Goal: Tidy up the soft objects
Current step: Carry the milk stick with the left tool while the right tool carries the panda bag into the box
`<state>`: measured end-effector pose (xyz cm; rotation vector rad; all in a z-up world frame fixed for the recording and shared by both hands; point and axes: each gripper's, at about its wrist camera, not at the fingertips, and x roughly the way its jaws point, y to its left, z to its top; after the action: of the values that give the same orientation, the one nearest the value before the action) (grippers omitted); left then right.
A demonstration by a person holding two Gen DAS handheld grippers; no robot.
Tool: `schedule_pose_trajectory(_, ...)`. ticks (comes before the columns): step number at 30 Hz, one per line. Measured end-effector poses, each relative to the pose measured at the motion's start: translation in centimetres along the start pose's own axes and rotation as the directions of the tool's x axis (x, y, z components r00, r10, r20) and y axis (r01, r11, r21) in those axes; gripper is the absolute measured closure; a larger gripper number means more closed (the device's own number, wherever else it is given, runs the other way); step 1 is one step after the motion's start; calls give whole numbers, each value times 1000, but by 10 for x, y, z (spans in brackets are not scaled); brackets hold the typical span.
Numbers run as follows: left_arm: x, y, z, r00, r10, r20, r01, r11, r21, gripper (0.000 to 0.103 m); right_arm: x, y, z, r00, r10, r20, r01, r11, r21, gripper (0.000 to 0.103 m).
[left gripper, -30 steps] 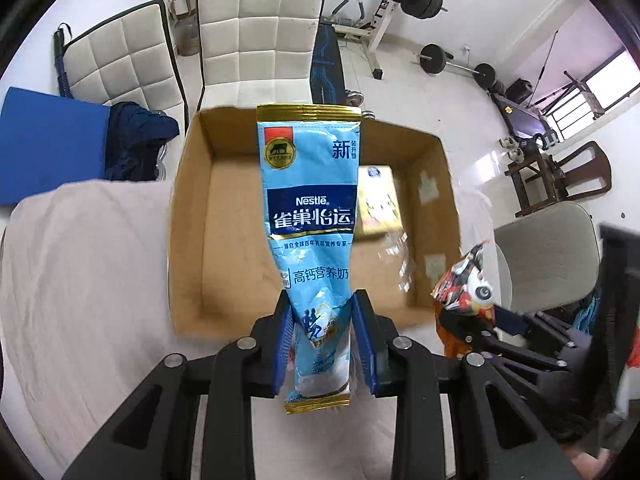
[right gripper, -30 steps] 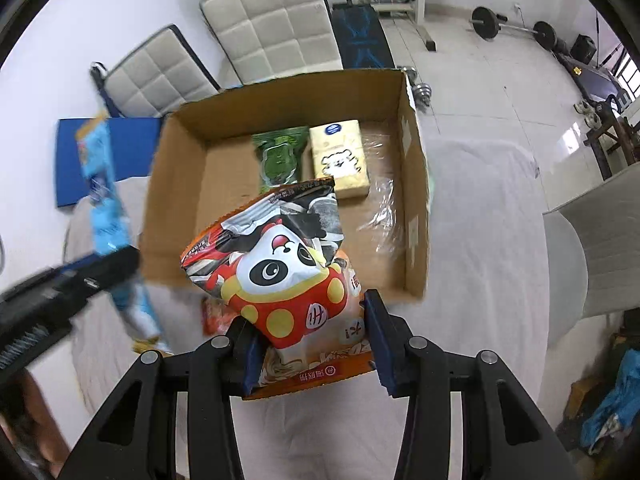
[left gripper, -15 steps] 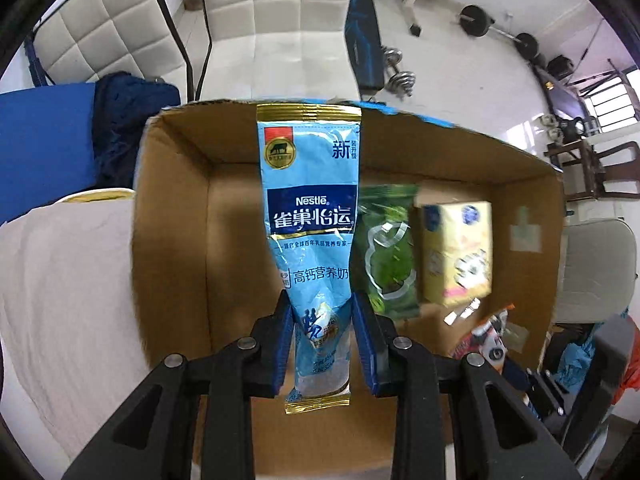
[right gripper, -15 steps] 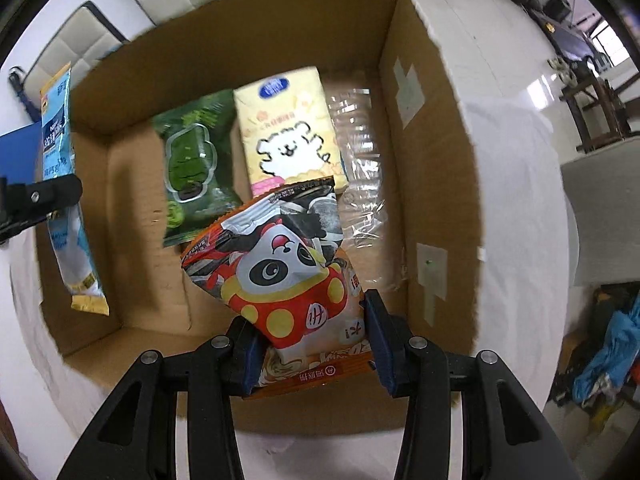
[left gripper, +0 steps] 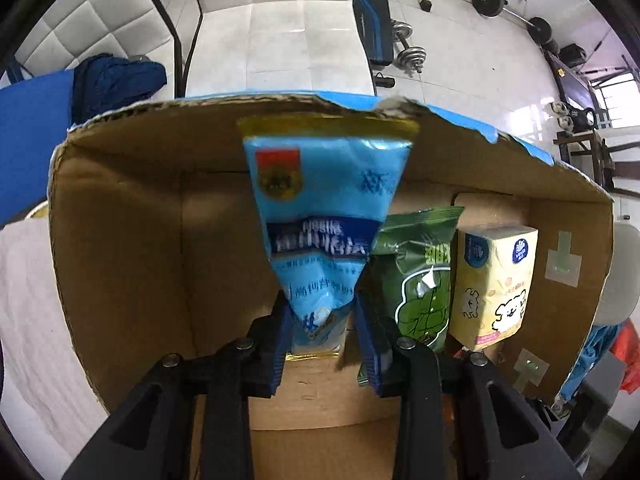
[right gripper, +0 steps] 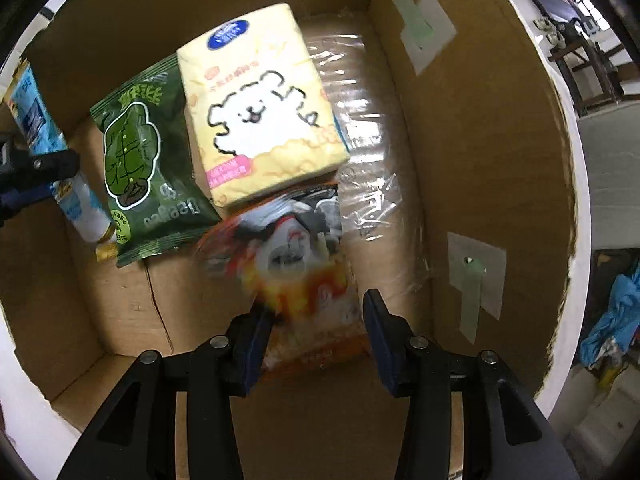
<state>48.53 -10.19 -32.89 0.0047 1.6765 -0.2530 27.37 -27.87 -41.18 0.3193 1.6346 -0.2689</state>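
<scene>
Two packets are seen inside the cardboard box (right gripper: 480,160): a yellow tissue pack (right gripper: 260,108) beside a green snack bag (right gripper: 148,160). A blue milk-powder sachet (left gripper: 324,220) is clamped by the left claw (left gripper: 322,336); a blurred panda snack bag (right gripper: 296,264) sits between the parted fingers of the right claw (right gripper: 316,328).

The cardboard box (right gripper: 472,184) is matt brown, rough along its torn rim, with crinkly shiny clear film (right gripper: 372,168) on its floor. Inside it, the green snack bag (right gripper: 148,160) and blue milk powder pouch (left gripper: 324,216) look like glossy plastic.
</scene>
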Motion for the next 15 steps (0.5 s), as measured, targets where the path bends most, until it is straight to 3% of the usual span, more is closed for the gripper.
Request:
schedule_pose_trajectory(2,-3,2,-2,1000,-18,-5,18,1000,-25,71,-5,4,0,1000,5,13,-4,1000,-16,28)
schedule_pose_trajectory(7,-19,0,-13,999,9,40,-8,1000,-17,60,-19,12,-6,999,23,42,-21,999,-46,26)
schedule_pose_trajectory(9,-26,1,-19,998,16,60,-15,1000,-9,59,-25,16,-9,998,21,59,-17,998,-64,19)
schedule_pose_trajectory(14,-56,5,-46,987,33,157,-35,999,5,41,-46,24,-24,993,37,114,-23,992,-123,14)
schedule_pose_trajectory(15,-62,5,-53,982,38,183,-40,999,5,37,-51,26,-26,991,38,130,-20,991,-134,9)
